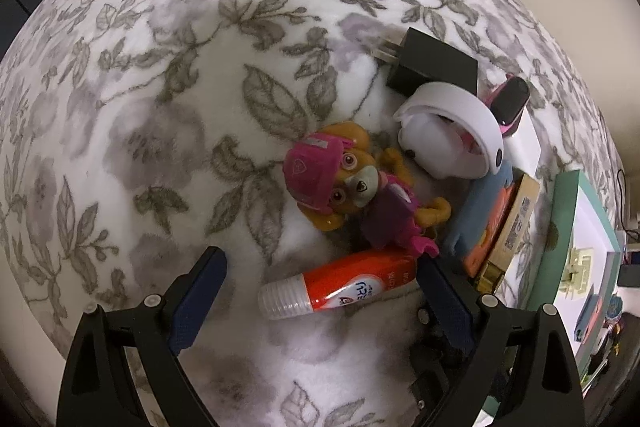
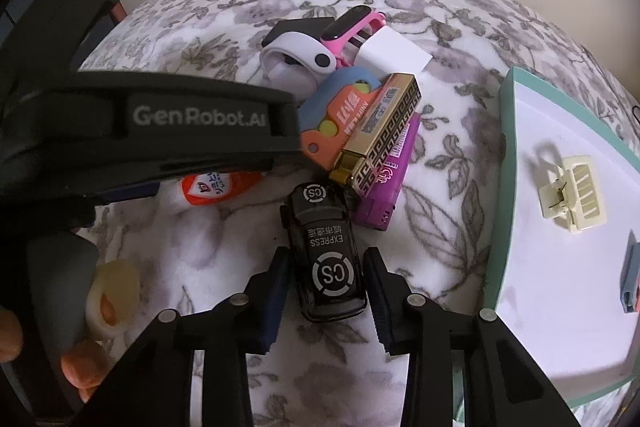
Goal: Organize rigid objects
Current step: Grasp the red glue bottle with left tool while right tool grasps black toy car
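Straddling the small black toy car with white "CS" markings [image 2: 326,251] on the floral blanket [image 2: 440,155], the right gripper [image 2: 327,287] has narrowed jaws, pads not quite touching; close squarely on its sides, lift straight toward the teal-rimmed white tray [image 2: 505,163]. Left gripper [image 1: 320,279] gapes empty over the orange tube [image 1: 340,285]

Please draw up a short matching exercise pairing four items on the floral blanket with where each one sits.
Things:
1. black toy car
2. cream hair clip
3. orange tube
4. black charger

Places:
A. in the white tray
B. between the right gripper jaws
C. behind the white round gadget
D. between the left gripper jaws

Pairs: 1-B, 2-A, 3-D, 4-C
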`<state>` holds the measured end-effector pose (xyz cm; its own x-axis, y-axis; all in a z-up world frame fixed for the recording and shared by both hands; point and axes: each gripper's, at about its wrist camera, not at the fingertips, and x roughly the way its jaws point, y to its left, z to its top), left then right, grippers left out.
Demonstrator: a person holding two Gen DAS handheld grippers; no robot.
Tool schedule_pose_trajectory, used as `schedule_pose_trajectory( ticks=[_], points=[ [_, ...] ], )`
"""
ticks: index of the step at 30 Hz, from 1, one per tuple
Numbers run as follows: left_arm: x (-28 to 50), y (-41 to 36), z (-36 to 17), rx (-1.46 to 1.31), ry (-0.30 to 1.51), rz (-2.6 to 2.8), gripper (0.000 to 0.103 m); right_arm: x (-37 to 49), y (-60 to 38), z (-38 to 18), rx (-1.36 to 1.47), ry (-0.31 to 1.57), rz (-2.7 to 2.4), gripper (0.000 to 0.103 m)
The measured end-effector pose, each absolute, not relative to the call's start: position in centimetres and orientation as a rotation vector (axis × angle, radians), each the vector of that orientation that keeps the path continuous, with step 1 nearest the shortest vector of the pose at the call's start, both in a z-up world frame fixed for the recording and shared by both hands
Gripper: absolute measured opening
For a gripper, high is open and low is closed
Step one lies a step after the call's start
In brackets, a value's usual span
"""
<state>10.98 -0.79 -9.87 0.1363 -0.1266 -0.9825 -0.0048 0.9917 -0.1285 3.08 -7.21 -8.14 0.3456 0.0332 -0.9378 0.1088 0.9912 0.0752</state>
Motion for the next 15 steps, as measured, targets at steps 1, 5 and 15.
schedule_pose_trajectory(
  ticks=[1,5,15],
  points=[
    [10.8,-0.8,-9.9,-0.103,1.44,-0.089,0.095,3.0,-7.3,-8.1,0.136,1.219,-0.049,0.039],
    [9.7,0.8,-9.9,-0.091,1.461,-0.079,0.095,2.6,-7.7,-8.2,0.133,1.229,-0.054,0.039],
    [9.4,2.9,-10.8,-0.093,1.464,-0.09,0.095,1.3,-9.1,-8.5,0.153,1.252,-0.067,0.039]
  ],
)
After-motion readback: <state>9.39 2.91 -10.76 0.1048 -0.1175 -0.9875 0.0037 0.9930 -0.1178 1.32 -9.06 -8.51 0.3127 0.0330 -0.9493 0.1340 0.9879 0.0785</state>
